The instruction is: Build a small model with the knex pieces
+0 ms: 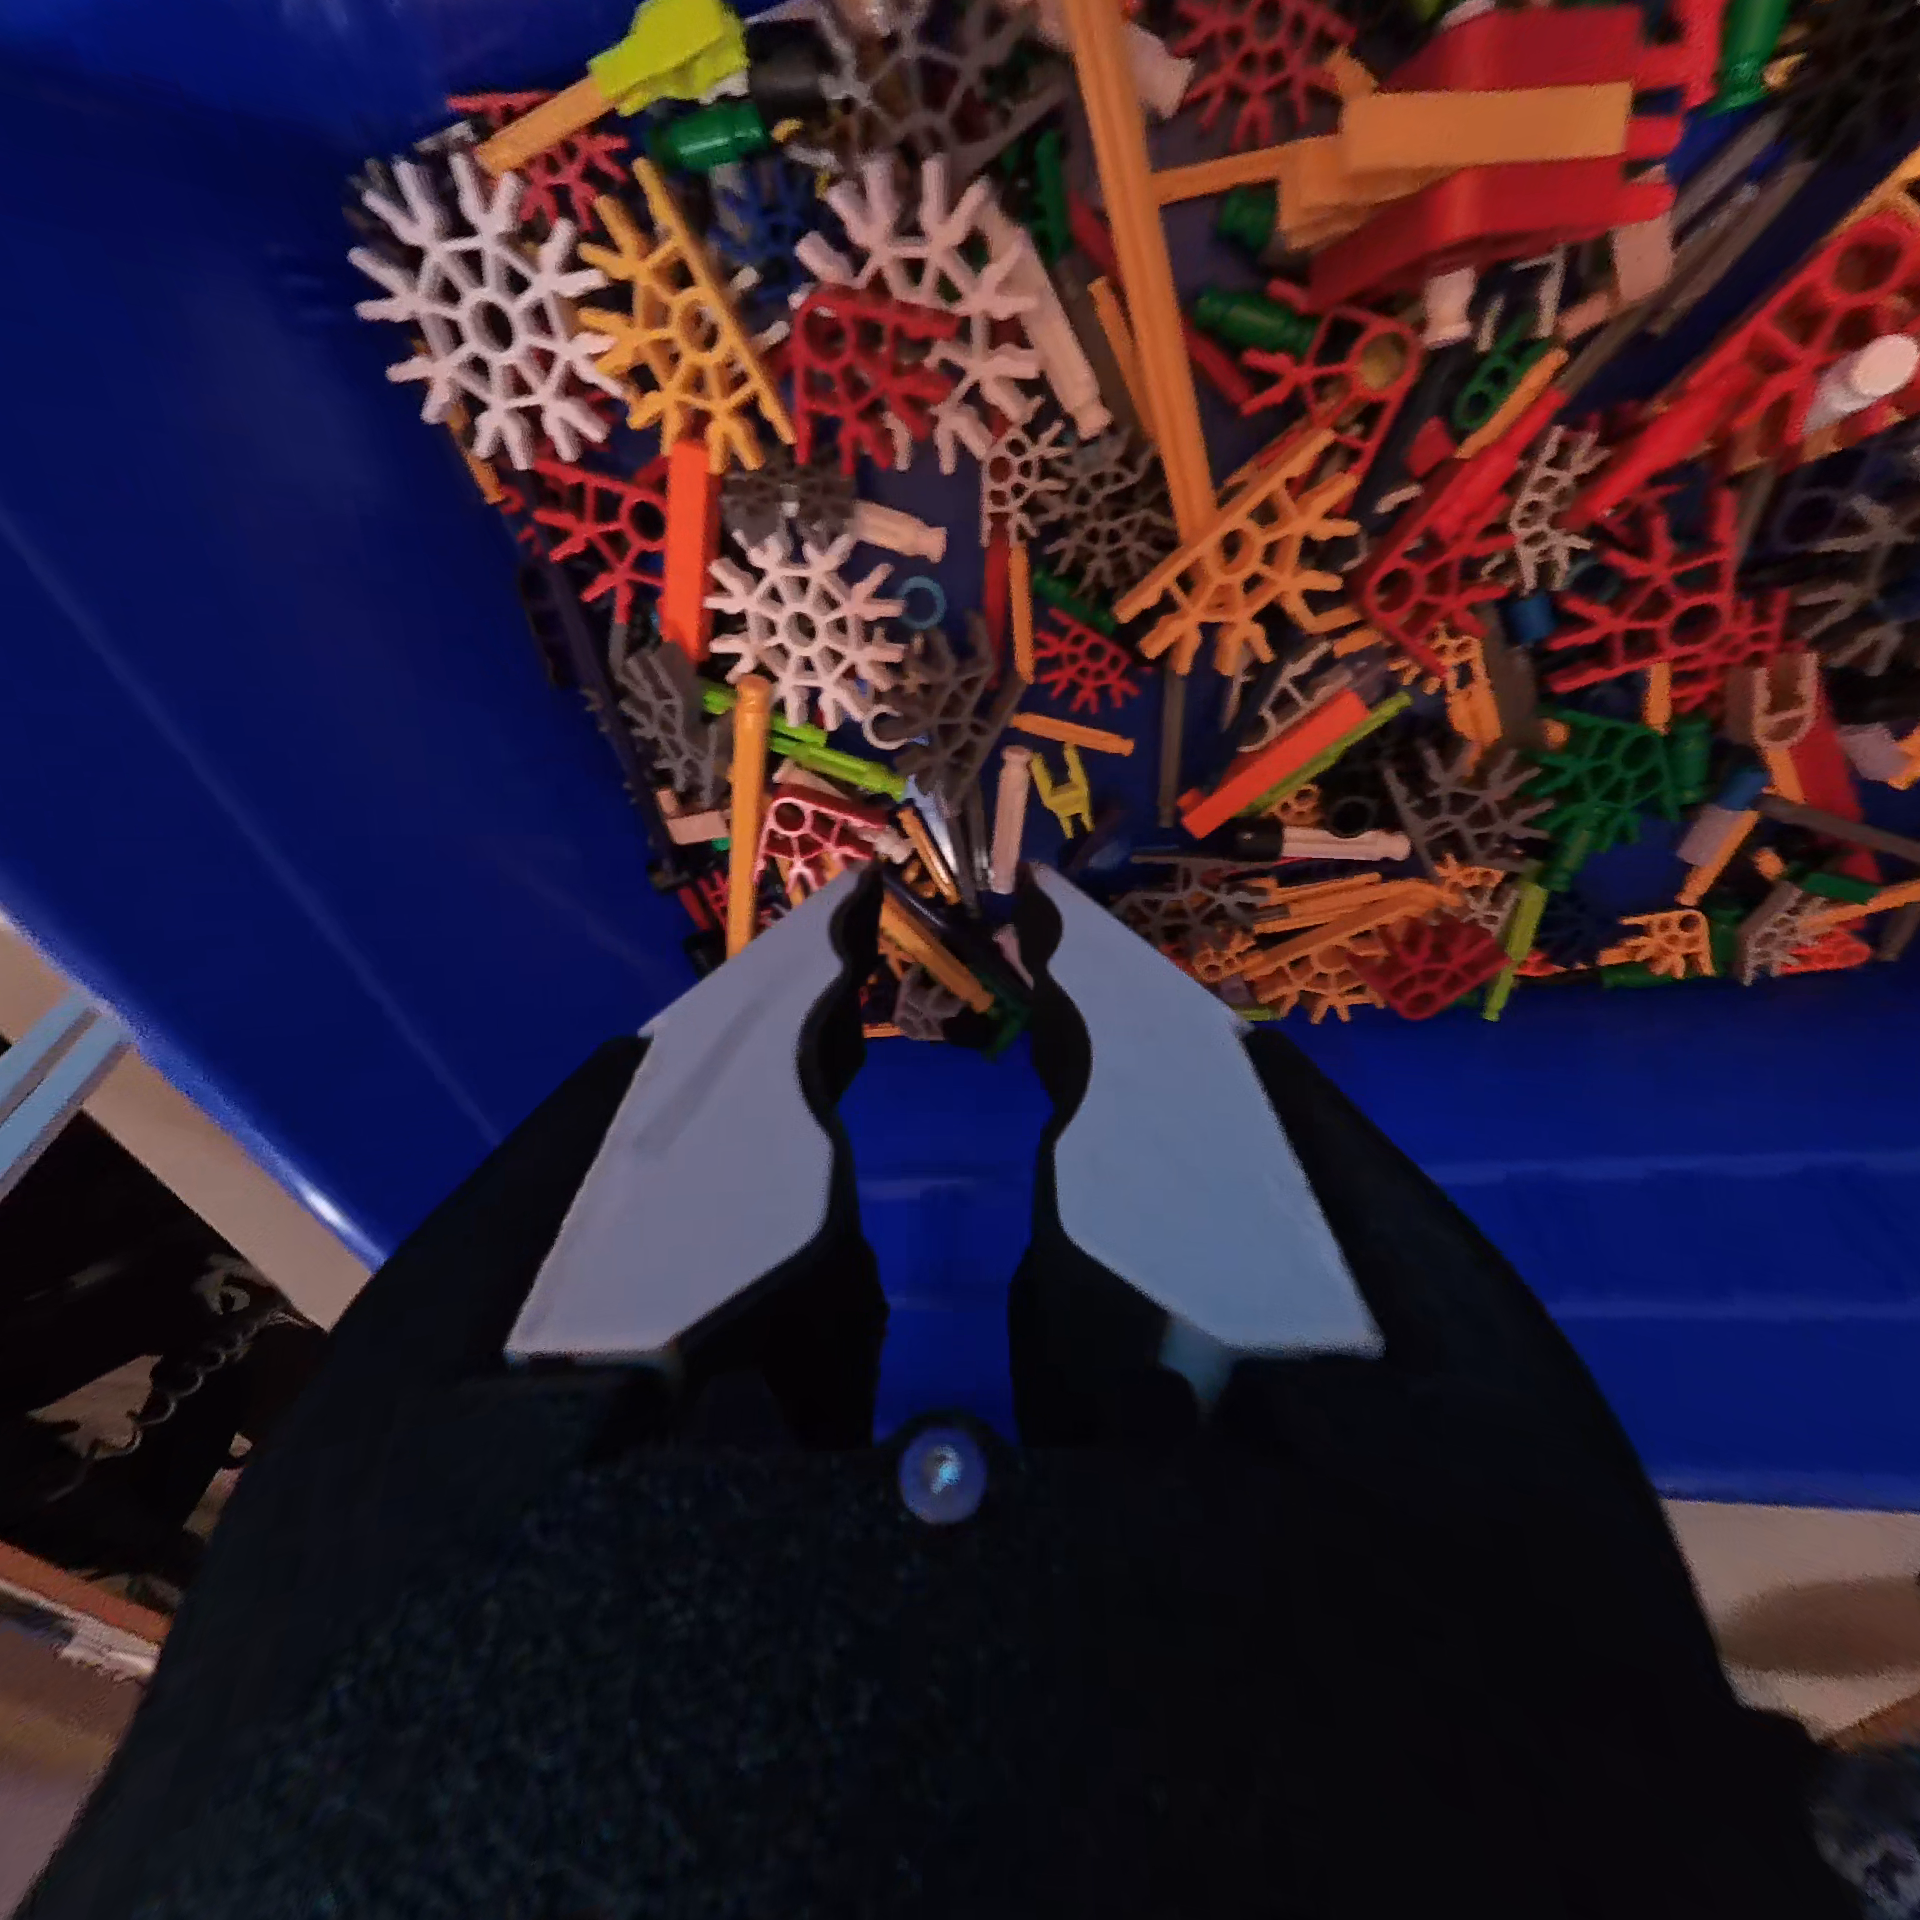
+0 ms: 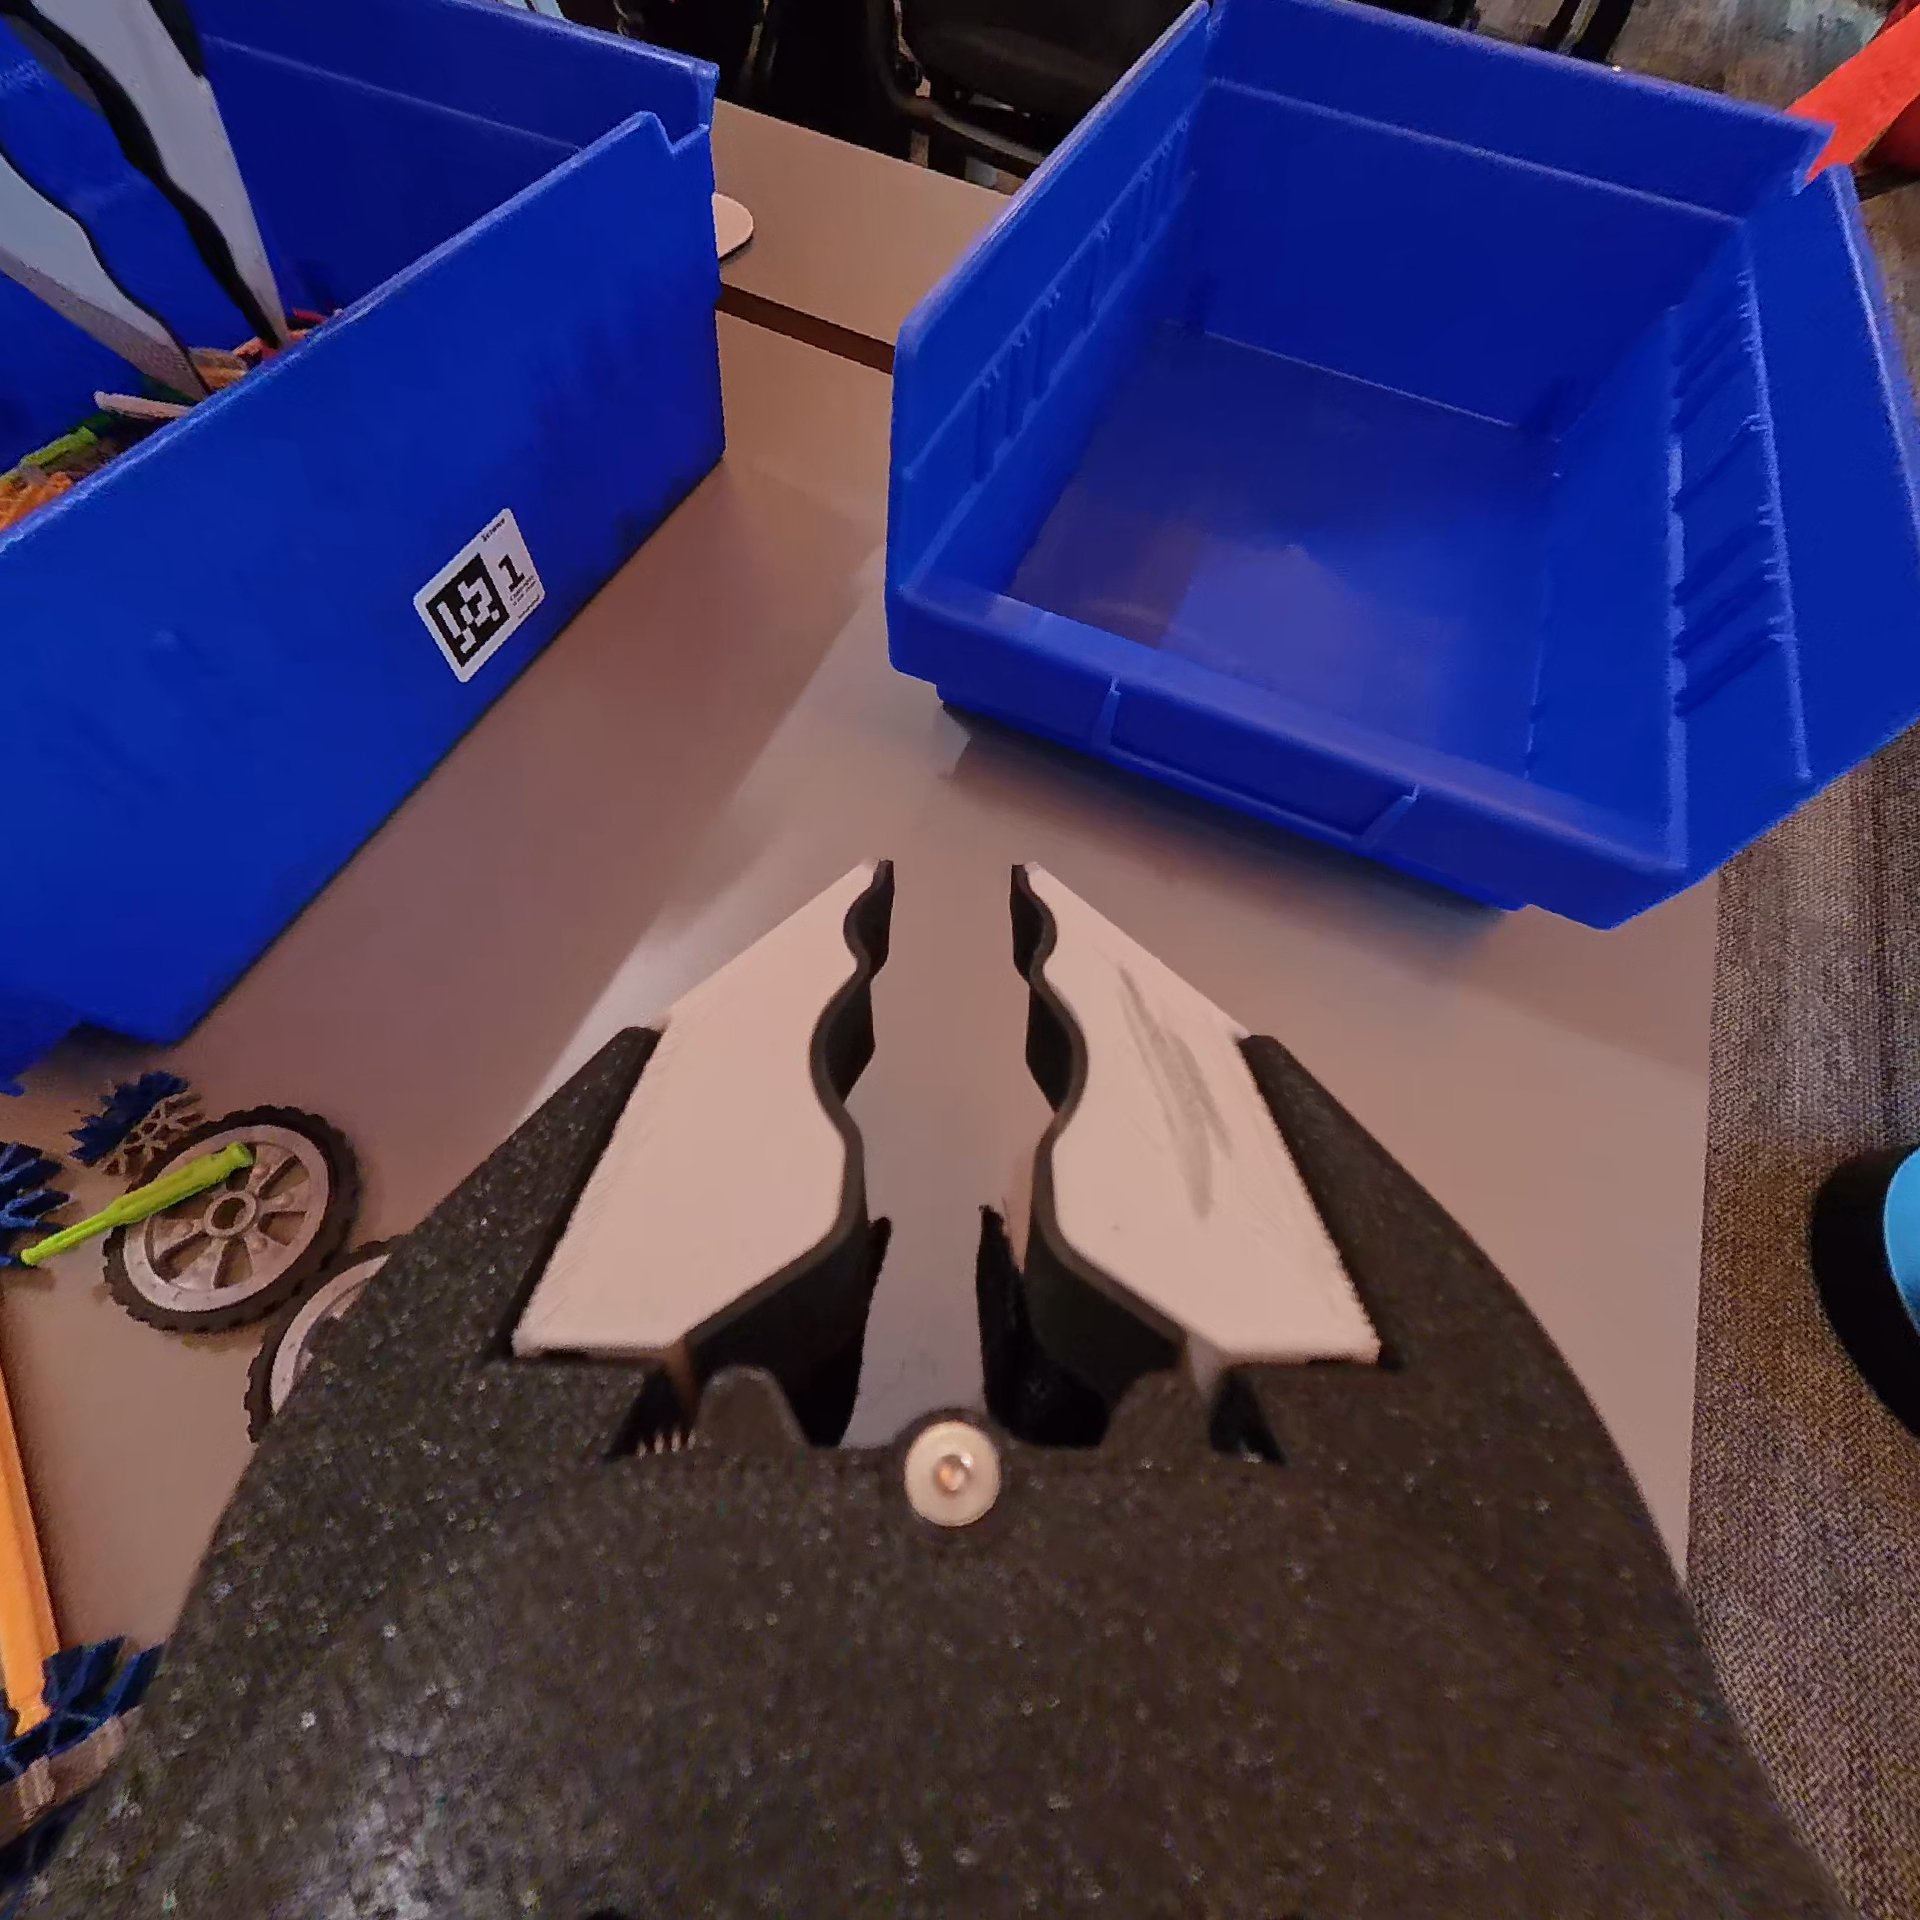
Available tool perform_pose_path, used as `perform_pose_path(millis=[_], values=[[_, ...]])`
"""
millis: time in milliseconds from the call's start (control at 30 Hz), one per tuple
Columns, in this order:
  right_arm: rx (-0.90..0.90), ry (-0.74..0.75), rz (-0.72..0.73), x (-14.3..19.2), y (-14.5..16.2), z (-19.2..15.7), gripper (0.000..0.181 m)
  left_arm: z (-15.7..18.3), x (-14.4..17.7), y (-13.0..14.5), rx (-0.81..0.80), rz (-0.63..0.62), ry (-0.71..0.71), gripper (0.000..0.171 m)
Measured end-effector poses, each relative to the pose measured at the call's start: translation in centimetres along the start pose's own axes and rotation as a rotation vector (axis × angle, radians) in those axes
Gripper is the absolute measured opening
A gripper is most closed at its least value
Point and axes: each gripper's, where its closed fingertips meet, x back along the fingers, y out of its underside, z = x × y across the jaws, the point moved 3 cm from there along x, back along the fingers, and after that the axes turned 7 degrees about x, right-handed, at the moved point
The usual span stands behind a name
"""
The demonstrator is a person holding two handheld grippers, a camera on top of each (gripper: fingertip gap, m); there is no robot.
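My left gripper (image 1: 951,894) is open and points down into a blue bin (image 1: 312,623), its tips in a pile of coloured construction-toy rods and connectors (image 1: 1143,520). Orange and dark pieces (image 1: 935,956) lie between the fingers; no grip on them shows. A white snowflake connector (image 1: 488,322) lies at the pile's far left. My right gripper (image 2: 951,878) is open and empty above the grey table (image 2: 727,727), between the full bin (image 2: 312,623) and an empty blue bin (image 2: 1195,727). The left gripper's fingers (image 2: 156,260) show inside the full bin.
A square marker sticker (image 2: 480,594) is on the full bin's side. Two grey wheels (image 2: 223,1216), a green rod (image 2: 135,1205), an orange rod (image 2: 21,1558) and blue connectors (image 2: 62,1704) lie on the table at the left. Grey carpet (image 2: 1818,1558) lies past the table's right edge. The grippers' ends are close to 30 centimetres from one another. Measured from the fingertips, the white snowflake connector (image 1: 488,322) is 10 centimetres or so from the left gripper and 25 centimetres from the right.
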Motion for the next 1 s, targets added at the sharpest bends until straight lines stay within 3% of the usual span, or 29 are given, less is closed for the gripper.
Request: perform_pose_path(millis=[267, 433, 867, 1000], values=[[0.000, -0.001, 0.000, 0.0, 0.0, 0.0, 0.022, 1.5, -1.3, -0.1, -0.038, -0.034, 0.071, 0.021], [0.002, -0.002, -0.002, -0.1, 0.0, -0.1, 0.022, 2.8, -1.5, -1.3, -0.062, 0.010, 0.120, 0.017], [0.001, -0.001, 0.004, 0.1, -0.1, 0.0, 0.022, 2.7, -2.5, -1.7, 0.042, -0.017, 0.157, 0.017], [0.000, -0.001, 0.005, 0.1, -0.2, 0.0, 0.022, 2.1, -2.7, -1.9, 0.070, -0.023, 0.140, 0.007]])
